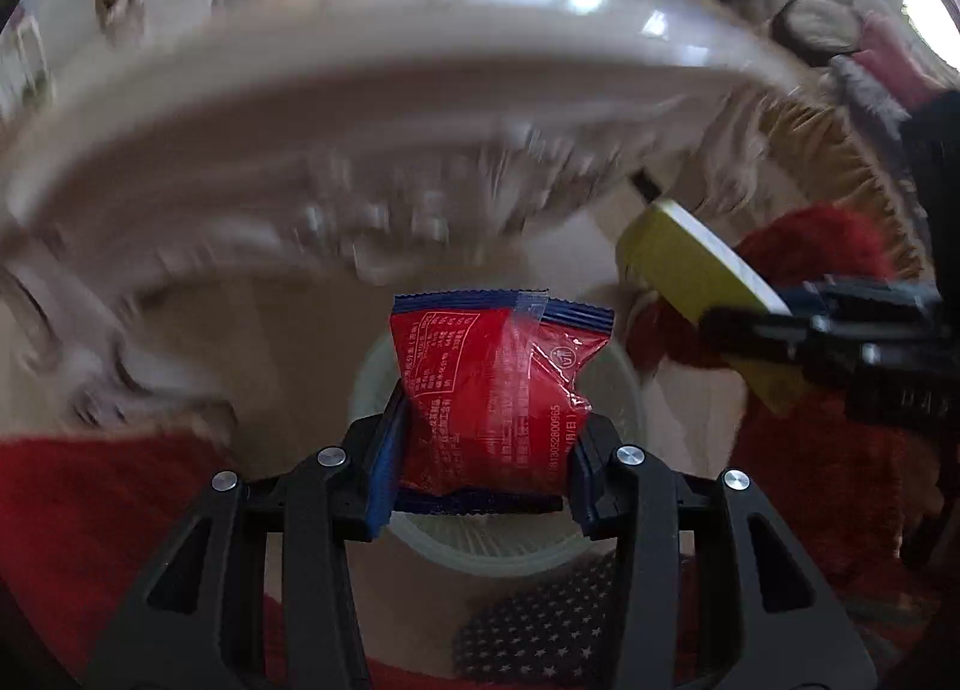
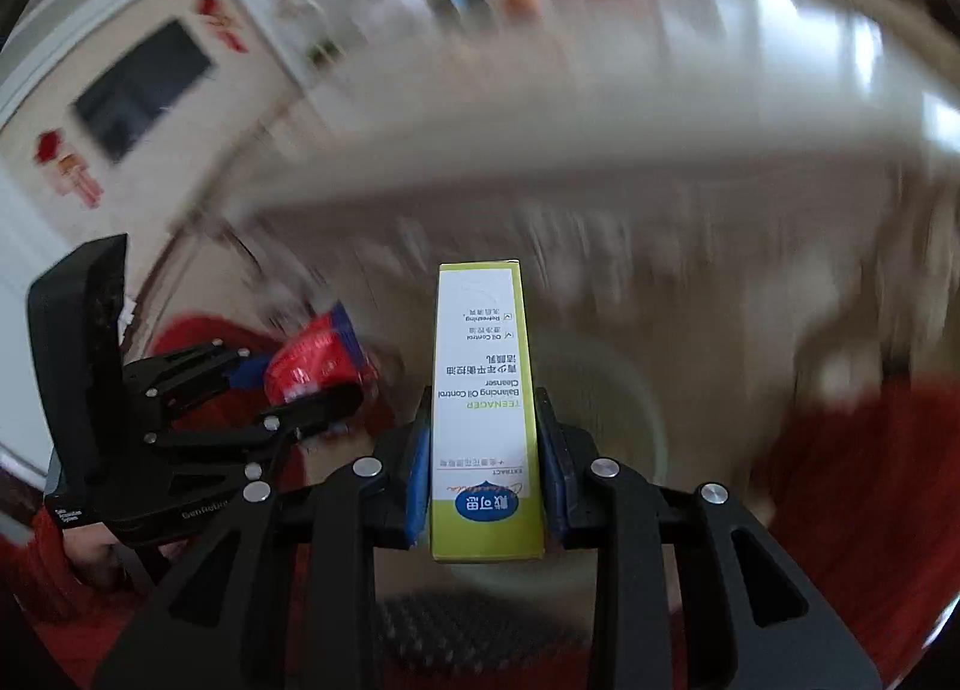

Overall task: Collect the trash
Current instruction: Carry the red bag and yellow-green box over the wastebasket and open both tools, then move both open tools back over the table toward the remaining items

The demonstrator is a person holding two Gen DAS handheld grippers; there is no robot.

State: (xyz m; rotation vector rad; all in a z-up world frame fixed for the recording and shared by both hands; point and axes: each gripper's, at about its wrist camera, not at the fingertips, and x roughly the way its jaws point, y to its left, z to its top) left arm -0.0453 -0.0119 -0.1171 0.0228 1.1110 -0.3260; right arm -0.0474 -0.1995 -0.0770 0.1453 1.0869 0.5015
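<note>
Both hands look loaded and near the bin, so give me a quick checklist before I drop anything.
1. Left gripper clamped on red packet: ok.
2. Right gripper clamped on green box: ok.
3. Packet above the bin opening: ok.
4. Box over the bin: cannot tell, the view is blurred.
5. Grippers apart from each other: ok.
6. Room inside the bin: cannot tell.
</note>
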